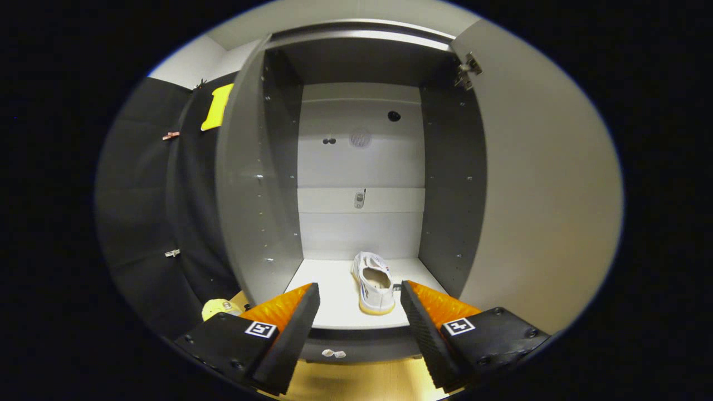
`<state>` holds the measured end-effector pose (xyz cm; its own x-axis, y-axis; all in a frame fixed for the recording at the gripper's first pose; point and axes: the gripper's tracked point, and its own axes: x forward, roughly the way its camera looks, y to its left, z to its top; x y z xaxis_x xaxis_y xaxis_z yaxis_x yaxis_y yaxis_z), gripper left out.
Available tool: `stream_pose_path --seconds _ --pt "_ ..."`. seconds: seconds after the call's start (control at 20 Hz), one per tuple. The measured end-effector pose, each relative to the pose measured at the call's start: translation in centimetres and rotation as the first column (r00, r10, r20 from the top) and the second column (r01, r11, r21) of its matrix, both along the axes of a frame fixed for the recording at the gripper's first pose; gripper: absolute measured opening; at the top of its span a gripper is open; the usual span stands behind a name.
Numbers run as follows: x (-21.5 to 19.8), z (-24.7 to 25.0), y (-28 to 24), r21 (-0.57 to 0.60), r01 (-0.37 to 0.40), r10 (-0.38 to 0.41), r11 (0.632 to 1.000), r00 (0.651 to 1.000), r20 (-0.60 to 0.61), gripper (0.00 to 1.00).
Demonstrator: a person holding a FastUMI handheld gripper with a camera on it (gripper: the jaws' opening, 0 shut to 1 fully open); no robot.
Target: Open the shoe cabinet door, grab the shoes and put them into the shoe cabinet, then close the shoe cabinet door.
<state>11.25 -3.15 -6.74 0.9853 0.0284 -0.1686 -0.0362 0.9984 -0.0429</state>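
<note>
The shoe cabinet (pixel 262 184) stands open straight ahead, grey sides and a pale back panel. Its door (pixel 546 189) is swung wide to the right, with a hinge (pixel 468 71) at its top corner. A white shoe (pixel 374 282) lies on the cabinet's pale bottom shelf (pixel 328 303), its toe end toward me, beyond and between my fingers. My gripper (pixel 360 320) is open in front of the cabinet's lower edge, with nothing between its fingers.
A yellowish object (pixel 218 308) lies on the wooden floor (pixel 356 384) just left of the cabinet base. A small white piece (pixel 333 353) lies on the floor below the cabinet's front edge. Black cloth wall (pixel 150 211) hangs at the left.
</note>
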Motion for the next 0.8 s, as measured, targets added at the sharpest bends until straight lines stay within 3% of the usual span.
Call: stream_pose_path --seconds 0.1,0.55,0.8 --pt "-3.4 1.3 -0.3 0.009 0.014 -0.014 1.0 0.999 0.036 0.98" --pt "-17.8 6.6 -7.5 0.014 0.159 -0.159 0.987 0.979 0.129 0.98" --pt "-22.3 9.3 -13.0 0.02 0.228 -0.227 0.973 0.953 0.202 0.98"
